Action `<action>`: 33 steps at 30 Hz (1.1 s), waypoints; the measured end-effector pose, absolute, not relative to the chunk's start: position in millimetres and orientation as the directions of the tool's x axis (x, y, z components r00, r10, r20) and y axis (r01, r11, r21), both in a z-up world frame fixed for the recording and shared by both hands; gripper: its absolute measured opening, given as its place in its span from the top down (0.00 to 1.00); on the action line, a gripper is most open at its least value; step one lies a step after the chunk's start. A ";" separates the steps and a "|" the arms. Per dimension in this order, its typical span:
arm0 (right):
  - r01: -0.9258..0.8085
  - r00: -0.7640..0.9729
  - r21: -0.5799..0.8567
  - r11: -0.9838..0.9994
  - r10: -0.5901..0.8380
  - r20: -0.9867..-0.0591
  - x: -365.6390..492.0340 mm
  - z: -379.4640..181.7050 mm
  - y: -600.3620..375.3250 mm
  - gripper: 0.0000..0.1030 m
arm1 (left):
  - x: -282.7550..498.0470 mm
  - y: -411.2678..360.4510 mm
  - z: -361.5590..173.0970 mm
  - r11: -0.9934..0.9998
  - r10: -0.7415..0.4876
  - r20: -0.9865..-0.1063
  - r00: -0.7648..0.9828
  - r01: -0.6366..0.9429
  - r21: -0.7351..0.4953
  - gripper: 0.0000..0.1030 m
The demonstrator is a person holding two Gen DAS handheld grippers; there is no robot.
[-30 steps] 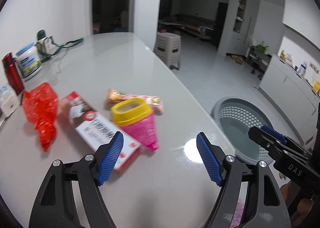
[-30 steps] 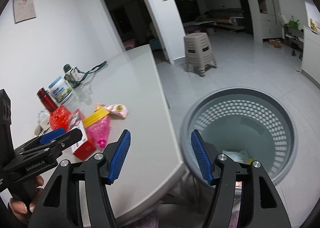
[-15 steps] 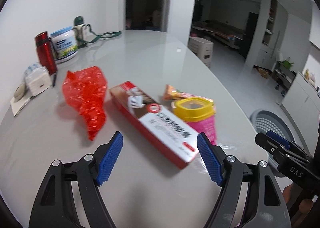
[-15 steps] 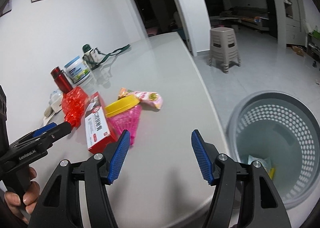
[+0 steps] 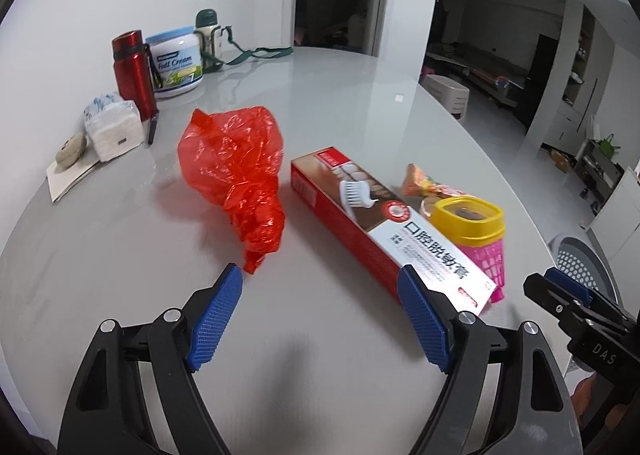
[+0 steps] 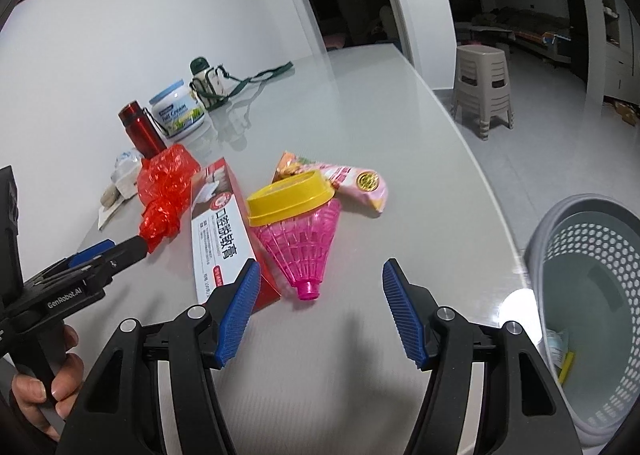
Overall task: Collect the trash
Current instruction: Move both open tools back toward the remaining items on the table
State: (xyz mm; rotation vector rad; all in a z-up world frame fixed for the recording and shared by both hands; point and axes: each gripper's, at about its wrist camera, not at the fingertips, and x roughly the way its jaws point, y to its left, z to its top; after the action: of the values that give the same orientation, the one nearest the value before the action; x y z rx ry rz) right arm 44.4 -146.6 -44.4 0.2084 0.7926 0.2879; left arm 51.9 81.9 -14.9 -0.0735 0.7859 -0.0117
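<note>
The left gripper (image 5: 320,319) hovers over the grey table (image 5: 320,103), its jaws opening with nothing between them; the red plastic bag (image 5: 240,171) lies at its 12 o'clock, the toothpaste box (image 5: 384,223) at 1 o'clock. The right gripper (image 6: 316,307) gapes empty, the pink plastic cone (image 6: 300,239) at 12 o'clock, the grey laundry basket (image 6: 600,295) at 3 o'clock.

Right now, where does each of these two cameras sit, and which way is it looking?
Left wrist: rides the left gripper, angled down at the table; red bag and box ahead. Its own opening jaws show, empty, plus the right gripper's tip at the right edge.
Right wrist: rides the right gripper, angled down at the pink cone and basket. Its open, empty jaws show, plus the left hand.
Shared: bag, box, cone, wrapper, basket.
</note>
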 end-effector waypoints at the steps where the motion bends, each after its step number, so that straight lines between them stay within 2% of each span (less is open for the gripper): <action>1: -0.179 0.661 0.289 0.941 0.332 -0.673 47.6 -45.8 -144.1 0.41 | 52.6 83.0 -16.1 0.997 -0.037 -0.708 0.705 -0.019 -0.071 0.24; 24: -0.234 0.601 0.255 0.938 0.346 -0.721 73.4 -50.3 -106.5 0.41 | 58.0 94.8 -24.2 0.994 -0.046 -0.726 0.686 -0.040 -0.101 0.21; 33: -0.168 0.612 0.253 0.953 0.302 -0.731 80.4 -54.6 -124.8 0.41 | 57.2 94.4 -24.3 0.993 -0.055 -0.725 0.687 -0.037 -0.110 0.21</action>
State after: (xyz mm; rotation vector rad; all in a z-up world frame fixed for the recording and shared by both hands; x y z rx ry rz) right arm 80.4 -124.8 -54.6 0.1653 0.8723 0.2721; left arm 57.2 94.4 -24.3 -0.1190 0.8141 -0.0104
